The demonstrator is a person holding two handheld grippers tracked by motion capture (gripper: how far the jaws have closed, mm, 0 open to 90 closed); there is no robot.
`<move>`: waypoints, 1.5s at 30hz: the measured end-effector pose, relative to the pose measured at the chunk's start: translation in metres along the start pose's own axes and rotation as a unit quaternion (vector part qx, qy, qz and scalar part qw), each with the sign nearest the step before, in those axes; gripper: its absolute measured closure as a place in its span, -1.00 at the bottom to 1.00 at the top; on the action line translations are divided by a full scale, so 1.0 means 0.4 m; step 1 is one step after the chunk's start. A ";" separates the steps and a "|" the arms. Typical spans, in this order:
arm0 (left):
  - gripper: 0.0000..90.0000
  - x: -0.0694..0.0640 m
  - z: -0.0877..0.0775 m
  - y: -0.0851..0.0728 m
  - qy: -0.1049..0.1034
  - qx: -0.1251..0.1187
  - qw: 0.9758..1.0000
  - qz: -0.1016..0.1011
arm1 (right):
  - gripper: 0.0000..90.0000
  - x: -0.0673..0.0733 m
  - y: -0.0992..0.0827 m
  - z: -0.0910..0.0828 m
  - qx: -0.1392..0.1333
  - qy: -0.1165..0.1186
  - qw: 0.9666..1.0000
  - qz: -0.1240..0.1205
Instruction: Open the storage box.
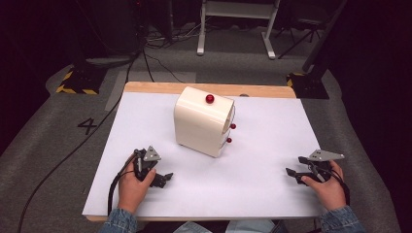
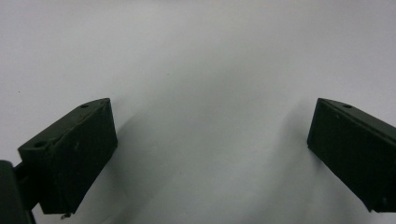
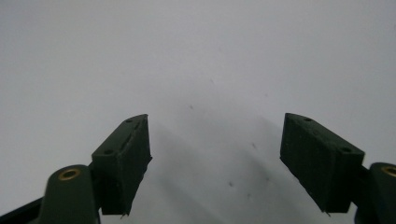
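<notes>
I am looking at the cream box [image 1: 203, 121] first, because it is the thing nearest to my two claws. It is standing in the middle of the white table [image 1: 262, 160], a bit toward the far edge, well apart from both claws. I am counting three red knobs: one red knob [image 1: 210, 98] on its top and two small red knobs [image 1: 231, 133] on its right side, one above the other.

My left claw [image 1: 163, 178] is resting low over the table near the front edge, at the left. A hand [image 1: 131, 187] is holding it. My right claw [image 1: 293, 166] is sitting near the front edge at the right, with the other hand [image 1: 330, 187] around it. Both are pointing inward, toward the middle of the table. So I am counting two claws, two hands and one box.

The high view is showing me the box, the knobs, the hands, the blue sleeves and the grey floor with a number four on it. The two gripper views are showing me none of that. They are showing me the jaws from close up.

In the left gripper view, the left claw [image 2: 208, 140] is standing wide open, with bare white table between its two black jaws. In the right gripper view, the right claw [image 3: 215, 158] is also released, jaws well apart, and nothing is sitting between them. Tiny dark specks are dotting the table there.
</notes>
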State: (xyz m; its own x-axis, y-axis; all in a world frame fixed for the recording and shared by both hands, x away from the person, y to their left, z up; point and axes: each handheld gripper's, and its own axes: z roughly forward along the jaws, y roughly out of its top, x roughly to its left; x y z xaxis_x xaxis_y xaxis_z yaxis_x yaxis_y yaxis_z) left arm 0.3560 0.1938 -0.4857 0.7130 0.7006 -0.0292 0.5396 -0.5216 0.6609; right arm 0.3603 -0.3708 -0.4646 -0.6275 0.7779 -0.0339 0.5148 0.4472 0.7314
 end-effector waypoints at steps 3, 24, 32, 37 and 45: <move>-0.96 0.000 0.000 0.000 0.000 0.000 1.000 0.001 | -0.44 0.010 0.018 -0.015 -0.017 0.006 1.000 -0.001; -0.96 -0.001 0.000 -0.001 0.000 -0.001 1.000 0.000 | -0.39 0.068 0.167 -0.042 -0.096 0.077 0.992 -0.006; -0.96 0.000 0.000 0.000 0.000 -0.001 1.000 0.000 | -0.15 0.084 0.214 -0.017 -0.097 0.098 0.990 -0.032; -0.96 0.001 0.000 0.000 0.000 0.000 1.000 0.002 | -0.07 0.100 0.250 0.014 -0.098 0.110 0.988 -0.036; -0.96 0.000 0.000 0.000 -0.001 0.000 1.000 0.000 | 0.01 0.117 0.281 0.071 -0.091 0.125 0.987 -0.042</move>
State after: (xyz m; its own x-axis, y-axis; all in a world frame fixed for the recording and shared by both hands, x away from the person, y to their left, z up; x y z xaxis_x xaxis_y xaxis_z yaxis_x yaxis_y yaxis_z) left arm 0.3562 0.1937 -0.4857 0.7135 0.7000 -0.0309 0.5404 -0.5217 0.6602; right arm 0.4053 -0.2715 -0.4035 -0.7998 0.5980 0.0521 0.3556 0.4020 0.8438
